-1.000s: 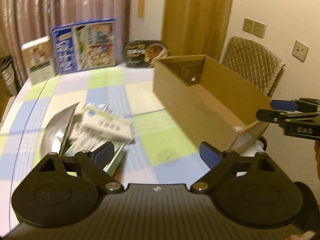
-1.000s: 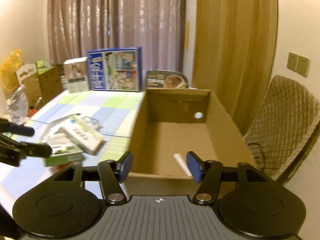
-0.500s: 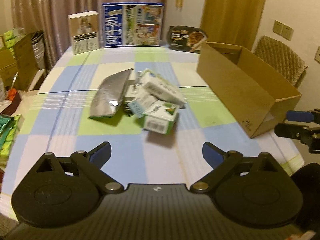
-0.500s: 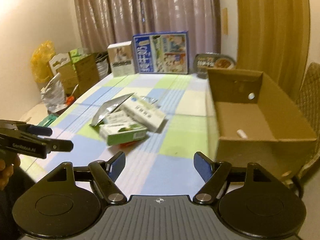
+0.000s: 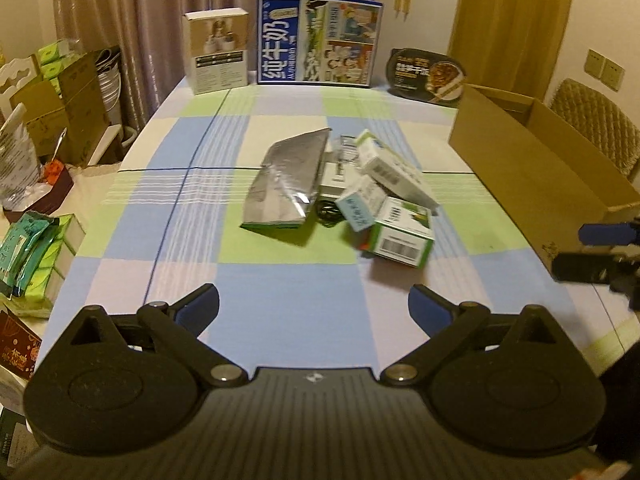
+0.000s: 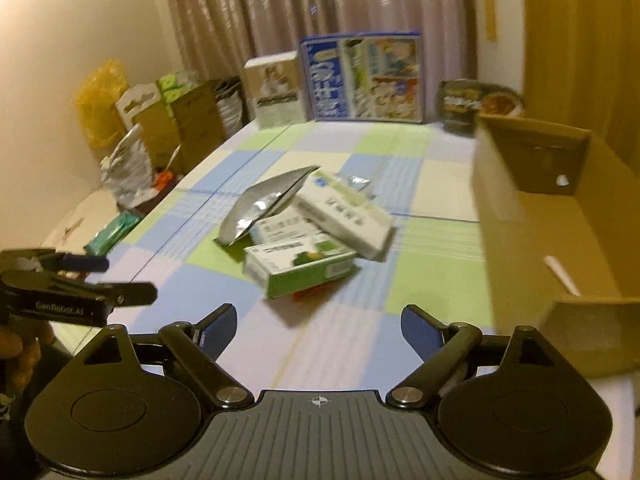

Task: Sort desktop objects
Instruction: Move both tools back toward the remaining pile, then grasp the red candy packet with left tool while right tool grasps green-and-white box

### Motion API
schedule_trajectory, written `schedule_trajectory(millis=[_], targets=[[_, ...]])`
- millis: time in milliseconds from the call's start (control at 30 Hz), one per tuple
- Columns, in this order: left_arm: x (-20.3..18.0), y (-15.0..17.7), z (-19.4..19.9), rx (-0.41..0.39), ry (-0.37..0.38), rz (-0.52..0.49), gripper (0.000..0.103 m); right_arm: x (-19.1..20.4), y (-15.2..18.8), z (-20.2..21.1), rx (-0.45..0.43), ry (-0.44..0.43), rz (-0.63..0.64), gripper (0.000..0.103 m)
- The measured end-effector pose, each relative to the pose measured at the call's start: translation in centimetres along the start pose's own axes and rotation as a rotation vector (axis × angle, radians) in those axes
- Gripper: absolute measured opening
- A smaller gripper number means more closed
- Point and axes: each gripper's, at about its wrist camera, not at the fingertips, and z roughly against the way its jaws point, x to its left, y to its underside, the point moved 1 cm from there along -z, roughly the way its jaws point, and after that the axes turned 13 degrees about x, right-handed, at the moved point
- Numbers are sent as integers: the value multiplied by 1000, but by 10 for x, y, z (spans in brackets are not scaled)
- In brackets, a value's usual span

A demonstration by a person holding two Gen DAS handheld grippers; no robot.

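Note:
A pile lies mid-table: a silver foil pouch (image 5: 290,178), a long white box (image 5: 394,170), a small blue-and-white box (image 5: 358,204) and a green-and-white box (image 5: 402,234). The same pouch (image 6: 264,202), white box (image 6: 344,216) and green box (image 6: 298,266) show in the right wrist view. An open cardboard box (image 5: 536,160) stands at the right; inside it lies a small white stick (image 6: 560,274). My left gripper (image 5: 314,306) is open and empty over the table's near edge. My right gripper (image 6: 318,322) is open and empty, near the carton's front corner.
A blue milk carton case (image 5: 318,46), a white box (image 5: 216,54) and a dark food tray (image 5: 426,74) stand at the table's far edge. Cartons and bags (image 5: 48,108) crowd the floor at left. A quilted chair (image 5: 594,128) stands behind the cardboard box.
Both grippers have pulled back from the cardboard box and pile toward the table's near edge, so the whole table shows. The right gripper's jaws have widened. The pile has not moved.

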Motion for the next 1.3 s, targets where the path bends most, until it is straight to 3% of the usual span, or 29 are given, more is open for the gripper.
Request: schedule_trajectory(millis=[367, 1133, 1300], targets=[[37, -20, -24, -9, -10, 36, 99, 20, -40, -58, 57, -43, -52, 87], [68, -33, -73, 26, 18, 78, 99, 18, -77, -143, 143, 43, -250, 88], [63, -30, -75, 36, 37, 72, 99, 5, -68, -137, 151, 25, -236, 73]])
